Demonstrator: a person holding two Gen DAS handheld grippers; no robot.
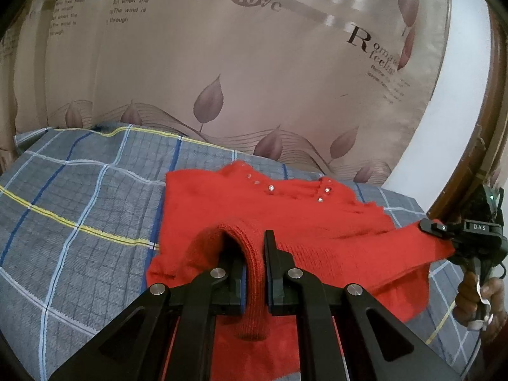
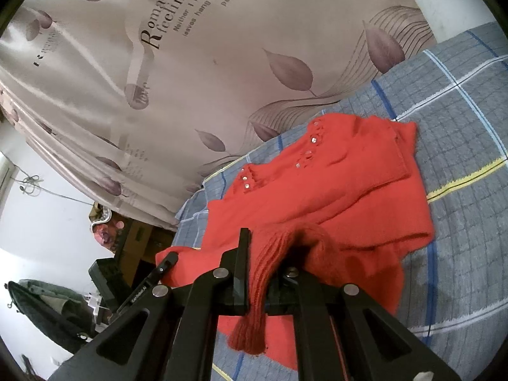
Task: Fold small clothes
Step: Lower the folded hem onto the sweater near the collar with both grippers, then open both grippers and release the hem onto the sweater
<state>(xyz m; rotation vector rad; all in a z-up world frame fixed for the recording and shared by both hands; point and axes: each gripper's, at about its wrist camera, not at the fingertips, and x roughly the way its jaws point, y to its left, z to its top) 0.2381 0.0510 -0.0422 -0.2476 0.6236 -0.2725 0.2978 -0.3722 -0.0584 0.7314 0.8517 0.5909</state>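
Note:
A small red knitted sweater [image 1: 285, 209] with shiny studs at the neckline lies on a grey checked bedsheet [image 1: 79, 206]. My left gripper [image 1: 254, 254] is shut on a ribbed edge of the sweater, which bulges up between the fingers and hangs down in front. In the right wrist view the same sweater [image 2: 333, 184] spreads ahead, and my right gripper [image 2: 270, 254] is shut on another ribbed edge lifted off the sheet. The right gripper [image 1: 435, 227] also shows at the far right of the left wrist view, pinching the sweater's corner, with a hand [image 1: 479, 298] below it.
A pinkish curtain [image 1: 254, 63] printed with leaves and words hangs behind the bed. A brown wooden frame [image 1: 470, 146] curves at the right. Beyond the bed's left edge in the right wrist view stand dark clutter and boxes [image 2: 104, 273] and a white wall [image 2: 47, 222].

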